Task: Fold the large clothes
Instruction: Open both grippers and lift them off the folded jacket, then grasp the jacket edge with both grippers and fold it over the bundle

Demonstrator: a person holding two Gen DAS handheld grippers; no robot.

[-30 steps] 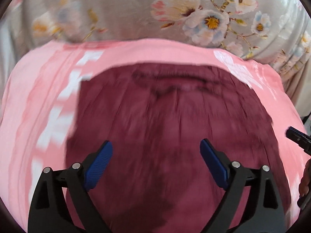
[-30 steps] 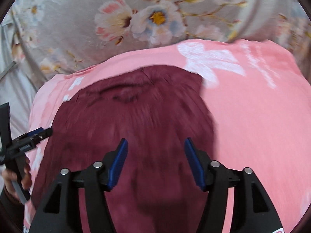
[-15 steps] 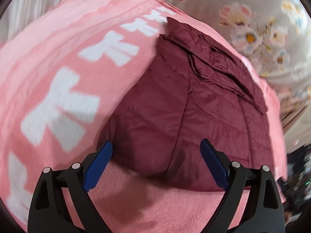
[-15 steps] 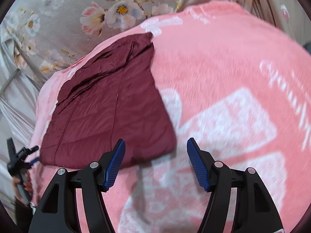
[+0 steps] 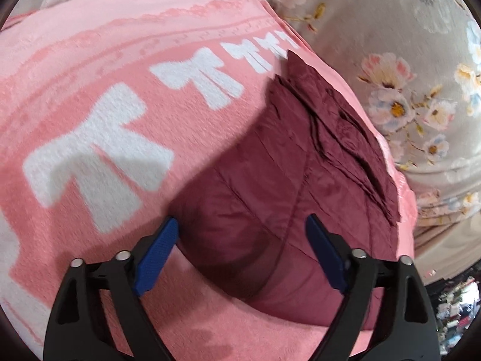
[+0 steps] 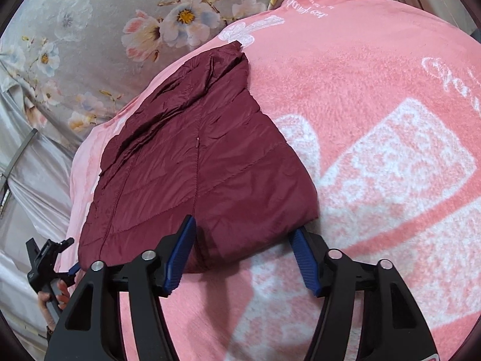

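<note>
A maroon quilted jacket (image 5: 270,186) lies folded on a pink blanket (image 5: 90,60) with white bows. In the left wrist view my left gripper (image 5: 242,228) straddles the jacket's near left corner. Its jaws are closing, and the blue pads (image 5: 156,255) stand apart from the fabric. In the right wrist view the jacket (image 6: 192,162) stretches away toward its collar. My right gripper (image 6: 243,231) straddles its near right corner, jaws closing, with a gap still at the right pad. A hand (image 6: 51,300) holds the left gripper (image 6: 48,261) at the jacket's other near corner.
A grey floral sheet (image 6: 90,30) lies beyond the blanket's far edge. The pink blanket (image 6: 375,120) spreads wide to the right of the jacket. Room clutter (image 5: 454,307) shows past the bed's edge, and a metal strip (image 6: 21,147) lies at the left.
Both grippers moved from above the jacket's middle down to its near corners, rolling as they went. Both pairs of jaws have narrowed a little around the corners.
</note>
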